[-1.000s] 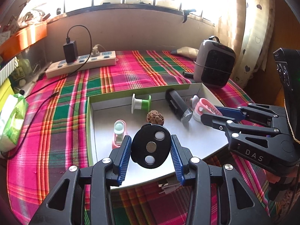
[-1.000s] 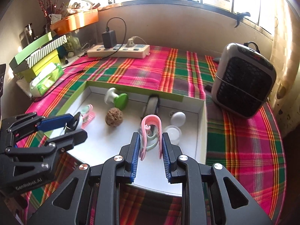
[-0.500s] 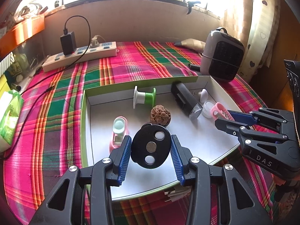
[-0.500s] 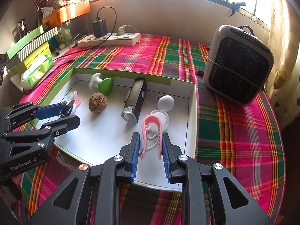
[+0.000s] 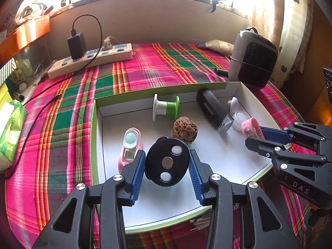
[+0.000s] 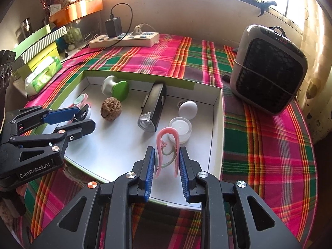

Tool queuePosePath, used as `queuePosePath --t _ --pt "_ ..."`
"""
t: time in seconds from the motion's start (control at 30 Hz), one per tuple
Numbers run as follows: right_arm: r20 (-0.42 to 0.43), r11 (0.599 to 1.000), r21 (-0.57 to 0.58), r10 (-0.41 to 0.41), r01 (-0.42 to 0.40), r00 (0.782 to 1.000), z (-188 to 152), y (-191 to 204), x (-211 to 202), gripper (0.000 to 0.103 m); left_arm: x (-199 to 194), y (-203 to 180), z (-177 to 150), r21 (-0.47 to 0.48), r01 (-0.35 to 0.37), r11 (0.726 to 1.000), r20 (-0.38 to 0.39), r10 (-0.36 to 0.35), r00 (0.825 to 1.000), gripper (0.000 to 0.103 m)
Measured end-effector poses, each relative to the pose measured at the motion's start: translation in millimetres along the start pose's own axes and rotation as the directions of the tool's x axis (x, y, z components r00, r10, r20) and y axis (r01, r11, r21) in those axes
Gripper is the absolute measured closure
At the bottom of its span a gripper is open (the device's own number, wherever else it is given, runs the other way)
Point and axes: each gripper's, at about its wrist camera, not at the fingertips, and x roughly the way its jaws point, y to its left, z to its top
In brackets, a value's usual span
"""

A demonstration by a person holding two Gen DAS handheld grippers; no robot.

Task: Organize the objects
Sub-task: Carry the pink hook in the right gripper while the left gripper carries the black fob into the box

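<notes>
A shallow box with white floor and green rim lies on the plaid cloth. My left gripper is shut on a black oval disc with two white spots, over the box's near part. My right gripper is shut on a pink clip, over the box's near right corner. Each gripper shows in the other's view: the right gripper, the left gripper. Inside the box lie a walnut, a green and white spool, a black bike light and a pink and mint piece.
A white egg shape and a small clear jar sit by the box's right wall. A grey heater stands right of the box. A power strip with its cable lies at the back left, a tissue pack at the left.
Both grippers keep their hold. The views have shifted only slightly, and the box's contents lie where they were.
</notes>
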Motion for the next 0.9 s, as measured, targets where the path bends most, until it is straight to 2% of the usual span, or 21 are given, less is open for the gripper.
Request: queuePosePath --t 0.43,0.9 --pt "-0.022 0.999 -0.030 -0.014 0.013 1.000 1.4 3.8 1.8 0.079 4.7 2.1 0.9 0.005 -0.024 1.000 -0.008 0.024 1.000 0.063" --pt "-0.025 0.999 -0.014 -0.031 0.031 0.999 0.8 2.4 3.5 0.079 5.8 2.7 1.7 0.010 -0.025 1.000 -0.011 0.025 1.000 0.063"
